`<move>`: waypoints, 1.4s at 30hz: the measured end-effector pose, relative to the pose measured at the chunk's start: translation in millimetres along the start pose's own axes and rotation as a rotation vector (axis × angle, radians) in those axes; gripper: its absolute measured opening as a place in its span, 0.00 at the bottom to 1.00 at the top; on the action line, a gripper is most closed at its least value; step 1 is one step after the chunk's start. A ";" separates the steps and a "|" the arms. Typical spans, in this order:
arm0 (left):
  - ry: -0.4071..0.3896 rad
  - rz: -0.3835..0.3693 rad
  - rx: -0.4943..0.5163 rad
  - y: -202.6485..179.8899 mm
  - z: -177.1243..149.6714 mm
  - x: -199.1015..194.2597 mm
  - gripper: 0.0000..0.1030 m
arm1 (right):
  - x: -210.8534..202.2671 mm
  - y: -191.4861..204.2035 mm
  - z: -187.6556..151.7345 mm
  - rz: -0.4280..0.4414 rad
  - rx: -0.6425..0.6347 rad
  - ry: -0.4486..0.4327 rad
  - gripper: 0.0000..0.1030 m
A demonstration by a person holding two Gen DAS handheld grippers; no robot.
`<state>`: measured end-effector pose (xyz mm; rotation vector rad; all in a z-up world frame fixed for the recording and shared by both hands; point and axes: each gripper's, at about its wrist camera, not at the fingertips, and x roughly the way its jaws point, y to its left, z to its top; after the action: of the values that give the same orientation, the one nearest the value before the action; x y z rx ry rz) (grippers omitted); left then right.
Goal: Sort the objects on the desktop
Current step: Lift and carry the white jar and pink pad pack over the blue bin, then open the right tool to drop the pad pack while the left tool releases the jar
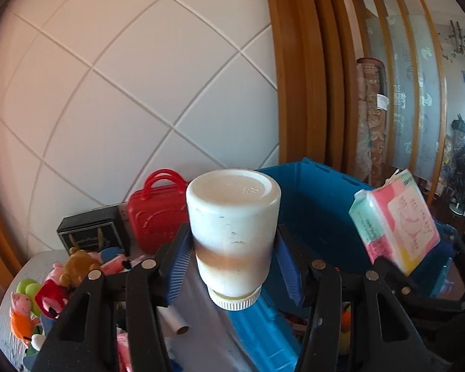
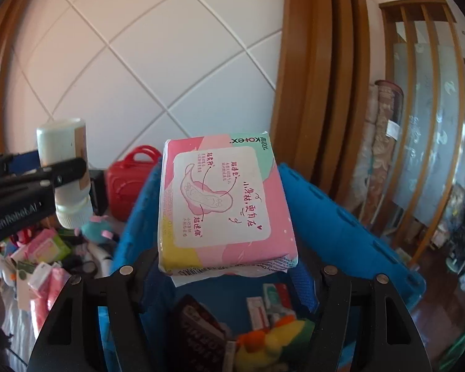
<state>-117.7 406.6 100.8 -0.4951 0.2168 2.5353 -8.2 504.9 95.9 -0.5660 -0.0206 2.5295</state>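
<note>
Two tongs, each loaded. Left tongs (image 1: 232, 260): closed on a white bottle (image 1: 232, 226), held cap-down with its base up, blue pads (image 1: 179, 266) pressing both sides of its lower body. Right tongs (image 2: 229, 266): closed on the lower edge of a pink sanitary pad pack (image 2: 223, 204), label facing the camera, raised above the blue crate (image 2: 341, 214). Inside the crate, below the right tongs: small boxes (image 2: 263, 307) and an orange-yellow plush (image 2: 272, 341). Left of the left tongs, on the surface (image 1: 9, 334): plush toys (image 1: 46, 291), a red toy case (image 1: 158, 217), a black box (image 1: 93, 232).
</note>
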 end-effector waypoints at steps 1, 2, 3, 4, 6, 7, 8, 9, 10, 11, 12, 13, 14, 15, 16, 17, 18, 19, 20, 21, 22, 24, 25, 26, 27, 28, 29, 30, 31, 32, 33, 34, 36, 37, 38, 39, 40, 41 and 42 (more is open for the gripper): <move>0.028 -0.022 0.001 -13.3 1.9 6.9 0.51 | 4.8 -9.8 -3.5 -0.012 0.004 0.016 0.68; 0.063 -0.045 0.002 -26.5 1.9 14.3 0.51 | 8.2 -19.9 -7.4 -0.023 0.009 0.032 0.68; 0.098 -0.059 0.007 -42.2 -0.6 20.1 0.51 | 15.1 -29.0 -12.3 -0.034 0.016 0.049 0.68; 0.137 -0.063 0.011 -52.0 -3.6 27.1 0.51 | 18.1 -35.7 -20.0 -0.042 0.023 0.064 0.68; 0.226 -0.073 0.020 -66.4 -15.7 38.4 0.51 | 25.2 -51.3 -31.9 -0.053 0.038 0.094 0.68; 0.270 -0.086 0.021 -72.3 -20.0 44.8 0.51 | 28.0 -57.1 -36.3 -0.058 0.041 0.105 0.68; 0.314 -0.107 0.019 -77.4 -24.5 50.6 0.51 | 30.9 -62.3 -40.7 -0.063 0.041 0.117 0.68; 0.349 -0.122 0.018 -83.6 -29.1 54.5 0.51 | 33.5 -66.8 -45.2 -0.070 0.039 0.130 0.68; 0.379 -0.129 0.021 -88.8 -32.4 58.0 0.51 | 35.1 -69.2 -47.9 -0.075 0.037 0.141 0.68; 0.403 -0.132 0.025 -93.9 -35.6 61.4 0.51 | 39.0 -74.3 -50.0 -0.081 0.037 0.152 0.68; 0.425 -0.131 0.030 -99.0 -38.7 64.2 0.51 | 44.8 -81.5 -49.4 -0.085 0.037 0.163 0.68; 0.442 -0.129 0.033 -104.0 -40.6 66.2 0.51 | 47.9 -85.5 -50.6 -0.092 0.035 0.173 0.68; 0.465 -0.128 0.033 -107.4 -43.7 69.8 0.51 | 50.9 -88.4 -51.5 -0.099 0.030 0.183 0.68; 0.482 -0.124 0.029 -107.4 -45.9 71.6 0.51 | 54.9 -90.7 -51.9 -0.106 0.023 0.199 0.68; 0.499 -0.119 0.021 -106.7 -48.2 73.5 0.51 | 59.7 -92.3 -52.7 -0.115 0.014 0.219 0.68; 0.519 -0.117 0.013 -106.3 -48.1 75.6 0.51 | 64.9 -93.1 -53.6 -0.132 0.001 0.241 0.68; 0.536 -0.120 0.005 -107.9 -48.3 77.2 0.51 | 68.5 -92.3 -55.5 -0.141 -0.009 0.259 0.68; 0.551 -0.121 -0.001 -108.5 -50.0 79.6 0.51 | 73.2 -94.2 -56.6 -0.143 -0.016 0.279 0.68; 0.563 -0.121 0.001 -110.7 -51.3 81.6 0.51 | 76.7 -97.4 -58.6 -0.140 -0.019 0.294 0.68; 0.577 -0.122 0.003 -113.1 -52.9 83.5 0.51 | 80.3 -99.7 -60.2 -0.137 -0.025 0.309 0.68; 0.591 -0.125 0.003 -115.3 -53.3 84.7 0.51 | 84.4 -103.0 -61.0 -0.138 -0.029 0.319 0.68; 0.624 -0.129 -0.002 -117.5 -56.9 88.2 0.51 | 91.6 -108.8 -62.5 -0.141 -0.038 0.345 0.68; 0.635 -0.129 0.001 -118.9 -58.1 89.1 0.51 | 93.0 -110.1 -63.1 -0.141 -0.040 0.354 0.68; 0.643 -0.127 0.008 -120.9 -59.2 89.5 0.52 | 94.2 -111.6 -63.6 -0.141 -0.040 0.363 0.68; 0.655 -0.125 0.013 -123.1 -60.0 89.9 0.56 | 97.8 -116.3 -64.6 -0.143 -0.039 0.372 0.68; 0.667 -0.127 0.015 -124.2 -61.7 90.1 0.59 | 98.9 -117.7 -65.7 -0.149 -0.041 0.381 0.68; 0.677 -0.140 0.020 -126.0 -62.3 89.9 0.63 | 99.6 -118.5 -66.5 -0.156 -0.043 0.389 0.68; 0.681 -0.147 0.024 -127.2 -63.1 88.9 0.63 | 100.2 -119.3 -67.5 -0.164 -0.044 0.398 0.69; 0.682 -0.152 0.034 -127.4 -63.7 88.2 0.63 | 99.8 -120.3 -67.6 -0.169 -0.044 0.403 0.71; 0.681 -0.151 0.042 -128.6 -64.0 86.9 0.64 | 99.5 -122.0 -67.4 -0.177 -0.044 0.405 0.72; 0.683 -0.151 0.046 -129.4 -64.7 85.7 0.68 | 97.9 -123.3 -67.2 -0.187 -0.044 0.404 0.79; 0.684 -0.152 0.048 -130.1 -66.3 85.0 0.71 | 96.2 -124.3 -66.7 -0.191 -0.044 0.400 0.87; 0.686 -0.155 0.054 -130.9 -67.7 82.1 0.72 | 91.7 -126.1 -65.1 -0.199 -0.044 0.387 0.88; 0.689 -0.156 0.057 -131.4 -69.0 81.5 0.72 | 89.3 -127.0 -64.0 -0.201 -0.045 0.383 0.90; 0.691 -0.159 0.060 -131.4 -70.0 79.6 0.72 | 87.0 -127.8 -62.8 -0.203 -0.045 0.380 0.92; 0.692 -0.161 0.063 -132.1 -69.8 78.9 0.72 | 84.5 -128.3 -61.7 -0.204 -0.046 0.374 0.96; 0.690 -0.162 0.068 -132.2 -70.3 76.5 0.72 | 82.4 -128.8 -61.0 -0.205 -0.049 0.371 0.98; 0.689 -0.159 0.075 -132.3 -70.6 74.2 0.72 | 80.5 -129.0 -60.0 -0.209 -0.052 0.369 0.98; 0.686 -0.156 0.081 -132.3 -70.8 71.6 0.72 | 78.7 -129.2 -59.4 -0.211 -0.055 0.368 0.99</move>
<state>-81.1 534.3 0.9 -1.2807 0.5020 2.1094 20.7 649.5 27.6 -0.9895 -0.0146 2.1944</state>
